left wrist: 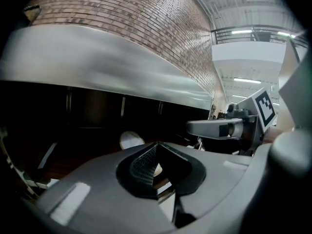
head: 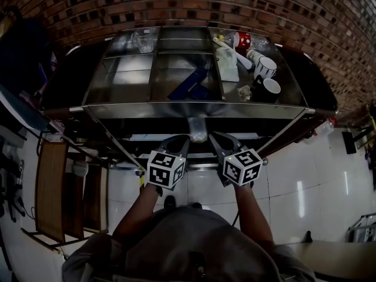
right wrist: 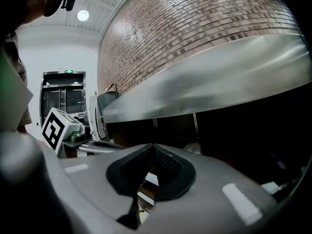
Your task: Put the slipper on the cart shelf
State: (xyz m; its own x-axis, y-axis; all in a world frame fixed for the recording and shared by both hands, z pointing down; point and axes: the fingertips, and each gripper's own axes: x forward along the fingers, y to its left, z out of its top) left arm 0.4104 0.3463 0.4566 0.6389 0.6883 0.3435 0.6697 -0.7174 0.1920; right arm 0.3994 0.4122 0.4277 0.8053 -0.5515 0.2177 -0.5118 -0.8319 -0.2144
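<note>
Slipper (head: pixel 198 131): my reading is that the pale rounded thing just under the front rim of the cart (head: pixel 194 110), between the two tool tips, is it. Both gripper views show it as a pale oval (left wrist: pixel 130 139) (right wrist: pixel 197 147) in the dark bay of the lower shelf (head: pixel 147 137). It is too dim to say whether it rests flat there or is only at the edge.

Caveat: a blue thing (head: pixel 191 86) lying aslant in the top tray could also be footwear. I cannot rule it out.

Left tool (head: pixel 179 138) (left wrist: pixel 156 145): jaws together, nothing between the pads, tip near the pale thing but apart from it.
Right tool (head: pixel 220 137) (right wrist: pixel 152 147): jaws fully together, also empty, just beside the left one.

Step, as judged: neither tool holds anything. The slipper is either already placed on the shelf or not yet gripped.

Next move calls for:
- checking that the slipper sits fully on the shelf;
- if it does not, opening one tool wide enough to take its edge;
- keeping low under the tray rim.
</note>
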